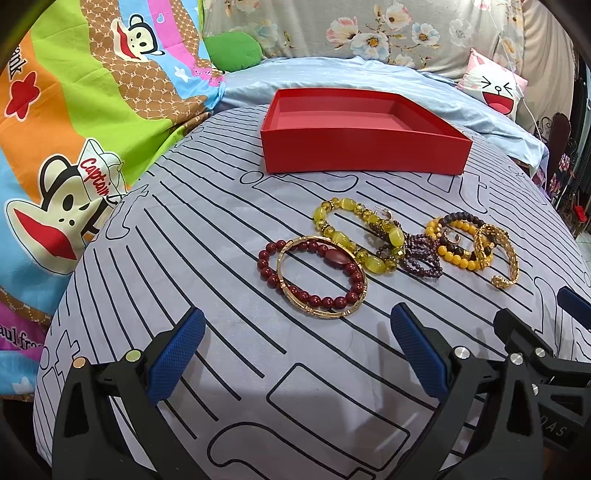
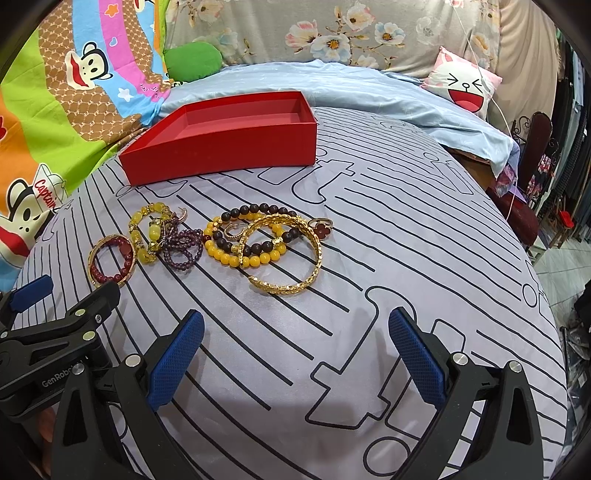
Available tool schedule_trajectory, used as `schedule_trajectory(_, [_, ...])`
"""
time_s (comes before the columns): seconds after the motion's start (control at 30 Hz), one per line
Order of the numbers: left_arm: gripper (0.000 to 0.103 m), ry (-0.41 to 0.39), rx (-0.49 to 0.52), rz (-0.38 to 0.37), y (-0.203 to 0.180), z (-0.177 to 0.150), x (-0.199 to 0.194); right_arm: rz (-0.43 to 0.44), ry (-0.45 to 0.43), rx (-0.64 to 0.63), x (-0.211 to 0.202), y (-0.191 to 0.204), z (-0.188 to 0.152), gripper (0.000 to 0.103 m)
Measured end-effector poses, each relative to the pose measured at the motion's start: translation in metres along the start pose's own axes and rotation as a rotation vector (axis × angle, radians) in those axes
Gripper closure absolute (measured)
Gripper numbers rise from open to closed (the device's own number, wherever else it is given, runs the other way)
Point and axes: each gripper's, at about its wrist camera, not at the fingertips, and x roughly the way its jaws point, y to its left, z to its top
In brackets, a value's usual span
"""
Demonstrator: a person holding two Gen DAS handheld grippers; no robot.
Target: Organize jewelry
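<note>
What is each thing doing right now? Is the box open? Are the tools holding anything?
Red box: open, nothing inside.
Left tool: open, holding nothing.
Right tool: open, holding nothing.
Dark red bead bracelet: flat on the cloth, gold bangle overlapping it.
Gold cuff: lying across the yellow-and-brown bracelet.

Grey line-printed sheet [image 1: 258, 369] over bed; cartoon monkey blanket [image 1: 74, 129] left; floral fabric [image 1: 369, 29] behind; rabbit-face pillow [image 2: 463, 88] right.

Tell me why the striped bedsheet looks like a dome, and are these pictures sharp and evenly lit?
Left wrist view: the fisheye lens bows the striped sheet and curves the red box; the bracelets look sharp, and soft shadows lie under the open left gripper. Right wrist view: same bulging, dark corners, a soft shadow beneath the open right gripper; the gold bangle glints slightly.
</note>
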Motion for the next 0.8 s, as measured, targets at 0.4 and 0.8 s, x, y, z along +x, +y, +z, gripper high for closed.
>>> schedule_trajectory(0.4, [0.007,0.001,-0.003,-0.003,0.0008,0.001,-0.0008,0.0,0.0,0.0,0.0,0.0,0.0002,0.007])
schedule_trajectory(0.8, [0.007,0.001,-0.002,-0.003,0.001,0.0011,-0.0009,0.0,0.0,0.0,0.0001,0.0002,0.0,0.006])
